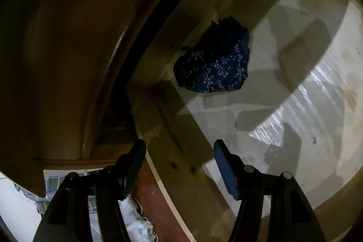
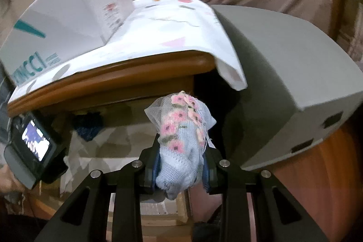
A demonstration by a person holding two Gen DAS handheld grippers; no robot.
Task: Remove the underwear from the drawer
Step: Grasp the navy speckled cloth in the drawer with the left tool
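Observation:
A crumpled dark blue garment with white speckles [image 1: 213, 60] lies against the far wooden wall inside the open drawer [image 1: 172, 128], on its pale lined floor. My left gripper [image 1: 179, 165] hovers open over the drawer's near corner, nothing between its fingers. In the right wrist view my right gripper [image 2: 181, 165] is shut on a light blue knitted piece of underwear [image 2: 179, 142] with pink flowers and white mesh trim, held up in front of the drawer. The dark blue garment [image 2: 87, 126] shows dimly in the drawer behind it.
A wooden cabinet top [image 2: 109, 74] carries a patterned white cloth [image 2: 168, 26] and a white box [image 2: 68, 13]. A grey box-like object [image 2: 283, 74] stands at the right. The left gripper's camera with its lit screen [image 2: 34, 144] is at the left. Cloth lies on the floor [image 1: 133, 221].

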